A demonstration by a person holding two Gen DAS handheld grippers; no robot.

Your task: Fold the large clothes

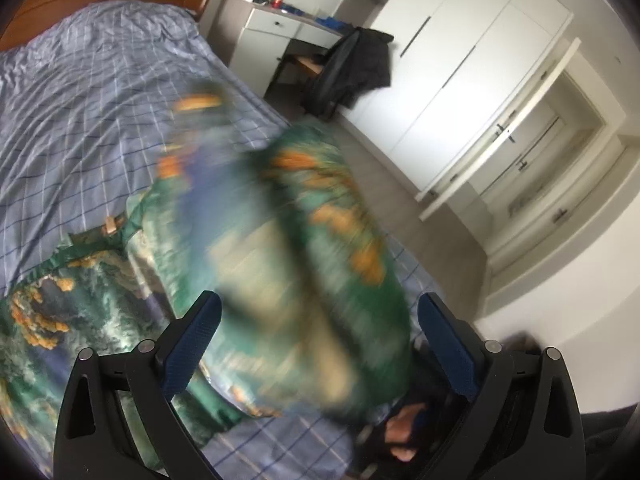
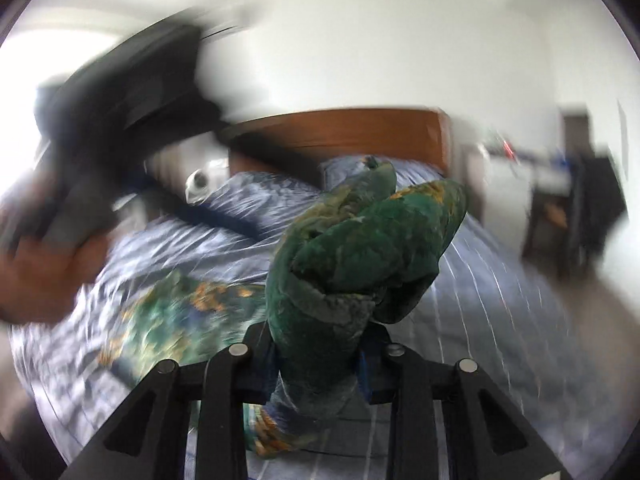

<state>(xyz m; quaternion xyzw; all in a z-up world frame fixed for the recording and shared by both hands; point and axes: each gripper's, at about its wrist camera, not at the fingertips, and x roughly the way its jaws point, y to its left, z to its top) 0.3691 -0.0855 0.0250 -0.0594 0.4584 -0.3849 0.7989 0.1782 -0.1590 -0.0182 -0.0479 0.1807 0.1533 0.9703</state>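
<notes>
Right gripper (image 2: 320, 364) pinches bunched green garment (image 2: 360, 256) above bed (image 2: 500, 280). Left view only: left gripper (image 1: 320, 344) spread, blurred cloth between its pads, untouched; wardrobe (image 1: 460, 60).

White walls (image 1: 532, 300), white wardrobe (image 1: 452, 60), wooden headboard (image 2: 340, 132), blue checked bed (image 1: 80, 92), desk (image 1: 276, 26), grey floor (image 1: 400, 176)
</notes>
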